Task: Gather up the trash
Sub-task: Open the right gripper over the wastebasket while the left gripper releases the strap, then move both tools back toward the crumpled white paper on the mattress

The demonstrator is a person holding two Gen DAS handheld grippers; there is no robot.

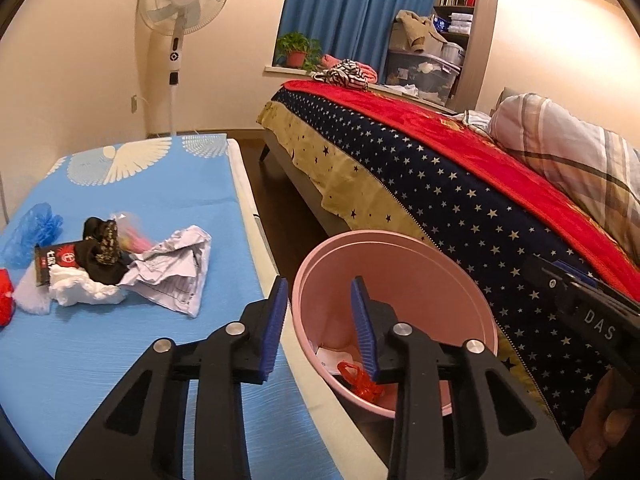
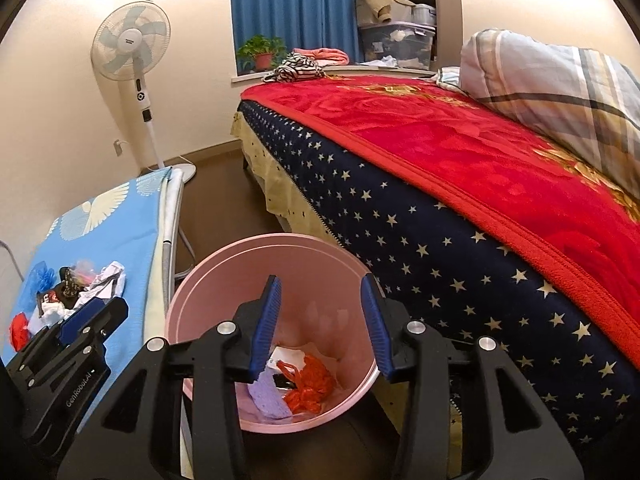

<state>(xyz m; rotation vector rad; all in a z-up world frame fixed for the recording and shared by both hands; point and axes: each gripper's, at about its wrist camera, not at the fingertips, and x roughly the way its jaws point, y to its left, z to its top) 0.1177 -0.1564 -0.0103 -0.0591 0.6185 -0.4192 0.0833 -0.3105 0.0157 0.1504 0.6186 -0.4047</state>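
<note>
A pink bin (image 1: 460, 280) (image 2: 200, 280) stands on the floor between the blue-covered table and the bed. It holds a red plastic bag (image 2: 308, 384), a purple cloth (image 2: 268, 398) and white scraps. A trash pile lies on the table (image 1: 120, 360): crumpled paper (image 1: 176, 272), white tissue (image 1: 84, 290), a black wrapper (image 1: 56, 260), a blue bag (image 1: 32, 232) and a red scrap (image 1: 5, 300). My left gripper (image 1: 320, 288) is open and empty at the table edge by the bin. My right gripper (image 2: 320, 286) is open and empty above the bin.
A bed with a red blanket (image 2: 460, 152) and star-print mattress side (image 1: 460, 200) lies close on the right. A standing fan (image 1: 182, 12) is by the far wall. A pillow (image 2: 560, 88), shelves and storage boxes (image 1: 424, 68) are beyond.
</note>
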